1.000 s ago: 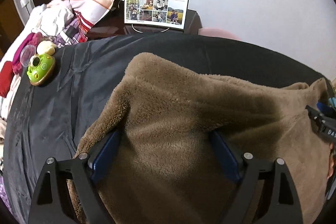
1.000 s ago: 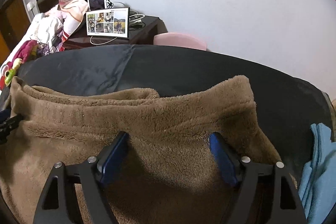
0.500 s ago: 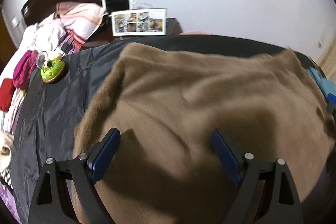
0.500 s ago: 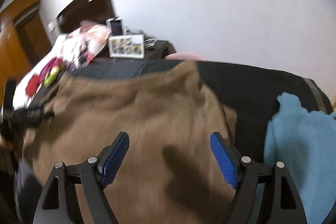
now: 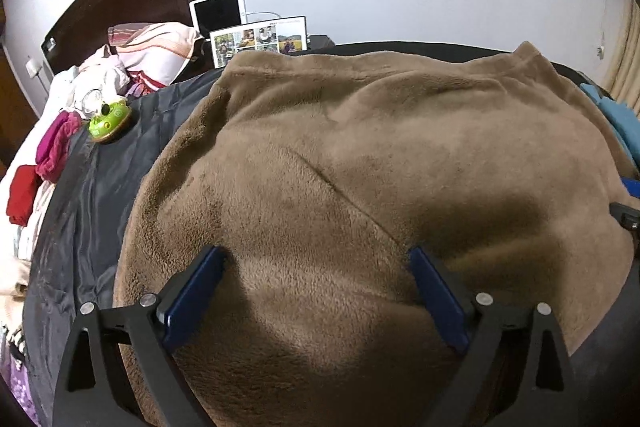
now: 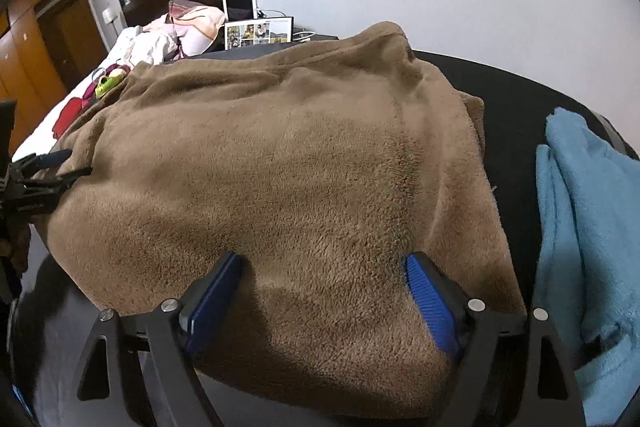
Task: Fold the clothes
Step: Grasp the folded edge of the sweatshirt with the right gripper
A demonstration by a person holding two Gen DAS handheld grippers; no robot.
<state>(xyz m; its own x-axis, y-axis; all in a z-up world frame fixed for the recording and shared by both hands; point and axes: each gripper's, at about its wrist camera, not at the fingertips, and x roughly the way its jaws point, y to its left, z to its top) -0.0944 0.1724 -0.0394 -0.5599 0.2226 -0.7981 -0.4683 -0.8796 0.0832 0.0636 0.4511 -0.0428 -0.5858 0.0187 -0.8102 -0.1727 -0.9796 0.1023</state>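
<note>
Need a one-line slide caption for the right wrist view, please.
Right gripper, jaws open, above a folded brown fleece garment on the dark cover, blue fleece alongside.

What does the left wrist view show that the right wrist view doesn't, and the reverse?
Only the left wrist view shows the left tongs from behind, both jaws apart over the fleece, and creased dark sheet beside the fleece. Only the right wrist view shows the right tongs likewise, most of the blue garment, and orange wardrobe doors. Both share the brown fleece, green toy, photo frame and tablet.
</note>
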